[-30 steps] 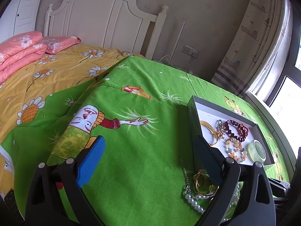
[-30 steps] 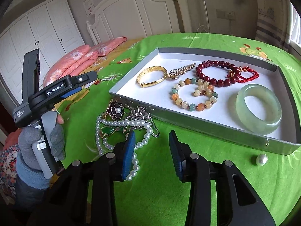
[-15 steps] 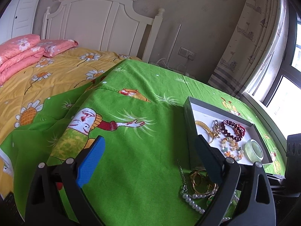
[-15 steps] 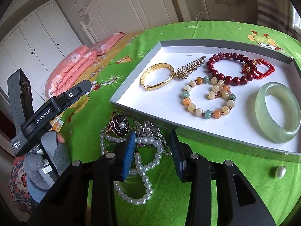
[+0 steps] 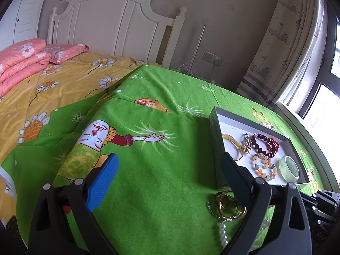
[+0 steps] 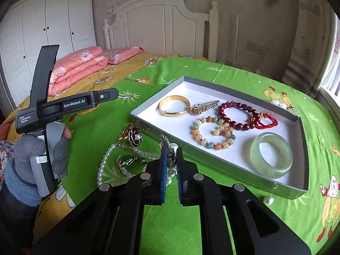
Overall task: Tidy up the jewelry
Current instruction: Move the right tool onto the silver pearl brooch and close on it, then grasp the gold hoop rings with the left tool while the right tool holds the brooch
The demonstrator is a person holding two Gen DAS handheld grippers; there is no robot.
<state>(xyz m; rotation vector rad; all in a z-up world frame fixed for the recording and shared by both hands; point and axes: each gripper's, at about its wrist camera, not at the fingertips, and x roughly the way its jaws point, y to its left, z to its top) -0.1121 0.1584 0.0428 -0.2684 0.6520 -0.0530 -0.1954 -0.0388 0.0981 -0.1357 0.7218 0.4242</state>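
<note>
My right gripper (image 6: pixel 171 159) is shut on a strand of the pearl necklace (image 6: pixel 102 165), tangled with a silver chain, just in front of the grey tray (image 6: pixel 212 163). The strand's pile also holds a black flower brooch (image 6: pixel 135 136) and a green pendant (image 6: pixel 127 161). Inside the tray lie a gold bangle (image 6: pixel 174 106), a red bead bracelet (image 6: pixel 235 114), a mixed bead bracelet (image 6: pixel 212 133) and a jade bangle (image 6: pixel 271 155). My left gripper (image 5: pixel 169 157) hangs open over the green cloth, left of the tray (image 5: pixel 214 131) and the pile (image 5: pixel 227 204).
A loose pearl (image 6: pixel 268 200) lies on the green cloth in front of the tray's near right corner. A gloved hand (image 6: pixel 31 155) holds the left device (image 6: pixel 63 104) at the left. Pink pillows (image 5: pixel 21 59) and a white headboard (image 5: pixel 114 21) stand behind.
The right jaws have closed from part open onto the pearl strand, and the right gripper has risen a little and rolled. The left gripper stayed in place.
</note>
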